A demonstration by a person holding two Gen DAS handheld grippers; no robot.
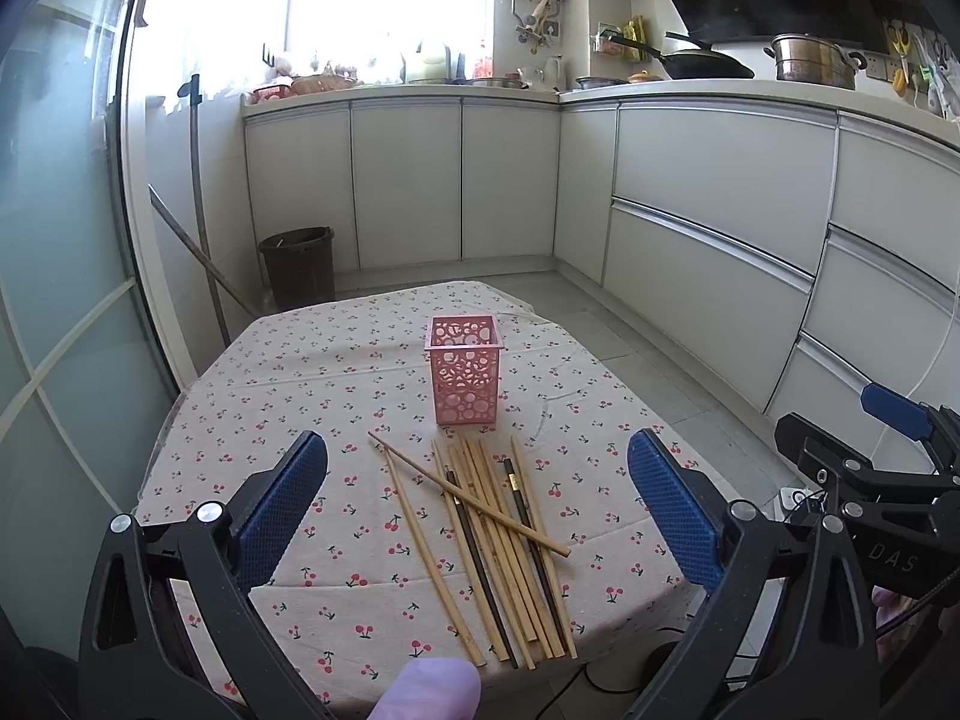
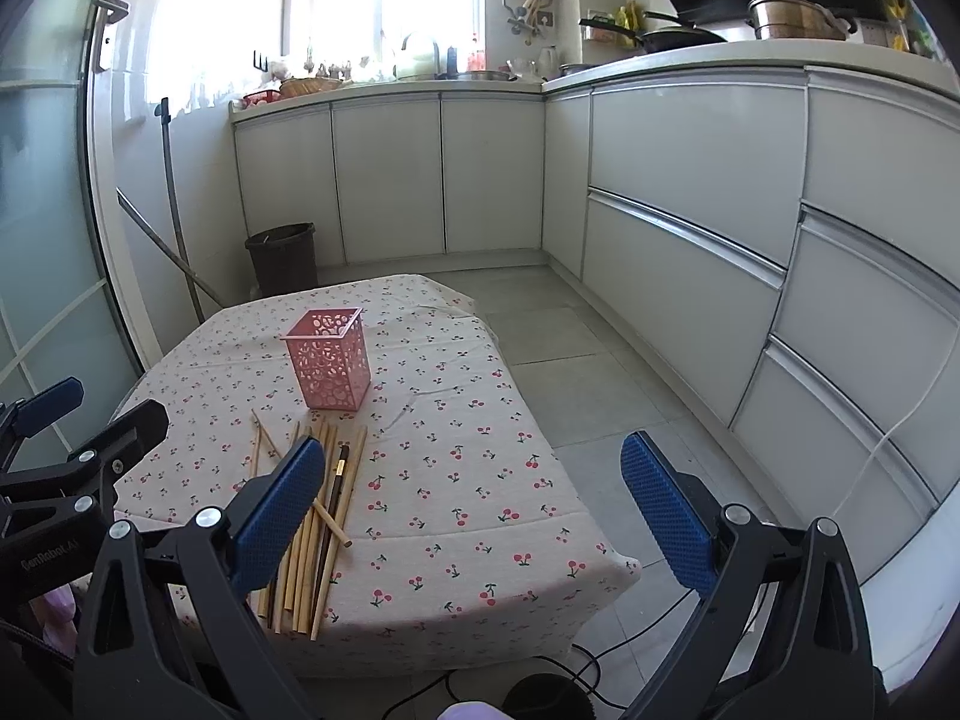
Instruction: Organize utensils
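A pile of several chopsticks (image 1: 501,531), mostly light wood with two dark ones, lies on the cherry-print tablecloth (image 1: 312,396) near the table's front edge. A pink perforated holder (image 1: 463,369) stands upright and empty just behind them. My left gripper (image 1: 480,498) is open and empty, hovering above the pile. My right gripper (image 2: 474,504) is open and empty, to the right of the pile (image 2: 318,528) and of the holder (image 2: 329,357). Its left finger hides part of the pile. The right gripper also shows at the far right of the left wrist view (image 1: 864,468).
The small table (image 2: 480,546) stands on a tiled kitchen floor with white cabinets (image 1: 708,228) behind and to the right. A dark waste bin (image 1: 298,267) and a mop handle stand at the back left. Cables lie on the floor under the table's front.
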